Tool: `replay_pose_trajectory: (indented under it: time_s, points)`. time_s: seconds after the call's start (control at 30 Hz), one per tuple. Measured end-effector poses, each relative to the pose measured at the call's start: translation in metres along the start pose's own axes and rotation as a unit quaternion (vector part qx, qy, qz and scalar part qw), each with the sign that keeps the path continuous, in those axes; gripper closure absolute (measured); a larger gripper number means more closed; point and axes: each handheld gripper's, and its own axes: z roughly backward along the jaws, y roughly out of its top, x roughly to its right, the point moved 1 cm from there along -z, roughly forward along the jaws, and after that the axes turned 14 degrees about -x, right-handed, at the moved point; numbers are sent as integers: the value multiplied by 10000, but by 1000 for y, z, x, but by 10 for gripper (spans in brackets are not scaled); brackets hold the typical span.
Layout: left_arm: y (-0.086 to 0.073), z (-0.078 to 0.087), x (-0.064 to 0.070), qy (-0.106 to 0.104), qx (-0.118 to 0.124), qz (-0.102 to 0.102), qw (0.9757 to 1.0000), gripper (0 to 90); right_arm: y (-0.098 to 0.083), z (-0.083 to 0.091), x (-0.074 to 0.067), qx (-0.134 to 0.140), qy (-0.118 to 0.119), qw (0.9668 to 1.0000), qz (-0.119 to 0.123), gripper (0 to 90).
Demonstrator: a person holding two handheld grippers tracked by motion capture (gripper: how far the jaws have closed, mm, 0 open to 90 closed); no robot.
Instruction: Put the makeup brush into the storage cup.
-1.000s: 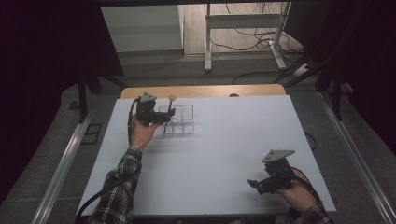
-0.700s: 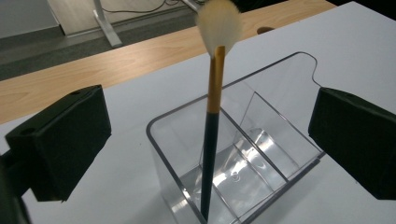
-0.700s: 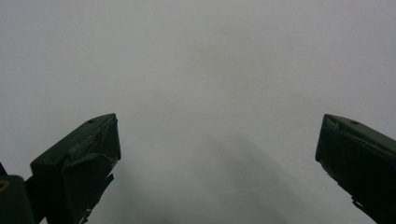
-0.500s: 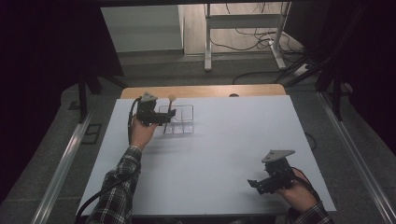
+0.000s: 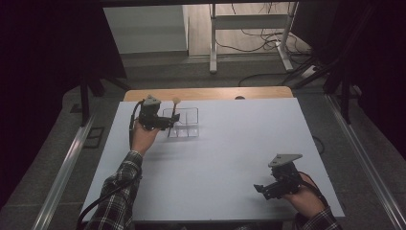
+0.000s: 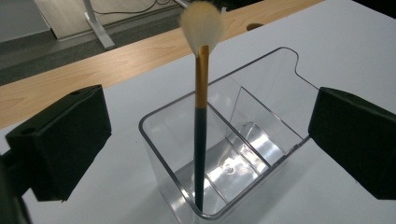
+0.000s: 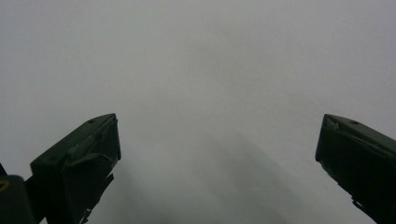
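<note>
A clear plastic organizer (image 5: 184,122) (image 6: 252,140) with several compartments sits on the white table (image 5: 215,158) at the back left. A makeup brush (image 6: 201,121) (image 5: 175,109) with a black and gold handle and a cream tuft stands upright in its nearest compartment. My left gripper (image 5: 168,123) (image 6: 205,149) is open just beside the organizer, its jaws wide on either side of it, touching nothing. My right gripper (image 5: 262,189) (image 7: 217,163) is open near the table's front right, over bare white table.
A wooden strip (image 5: 206,93) runs along the table's far edge. Beyond it lie a desk frame (image 5: 249,33) and floor cables (image 5: 268,76). Metal rails (image 5: 62,167) flank the table on both sides.
The brush stands a little more upright in the organizer and the left gripper has drawn slightly back from it. The right gripper has stayed put.
</note>
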Motion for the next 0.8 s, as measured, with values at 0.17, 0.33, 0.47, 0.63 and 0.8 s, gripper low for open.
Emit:
replay_pose_trajectory:
  time_s: [0.17, 0.33, 0.47, 0.63, 0.8]
  points:
    - [-2, 2, 3, -31, -34, -68, 10000, 0, 0, 0, 0, -1, -8, 10000, -3, 2]
    - [-6, 4, 4, -61, -61, -120, 9999, 0, 0, 0, 0, -2, -11, 10000, 1, 2]
    - [-10, 7, 6, -70, -57, -144, 9999, 0, 0, 0, 0, -4, -15, 10000, -1, 2]
    - [-12, 11, 7, -71, -36, -149, 9999, 0, 0, 0, 0, -4, -14, 10000, 5, 2]
    - [-15, 13, 9, -64, -46, -167, 9998, 0, 0, 0, 0, 7, -16, 10000, 4, 2]
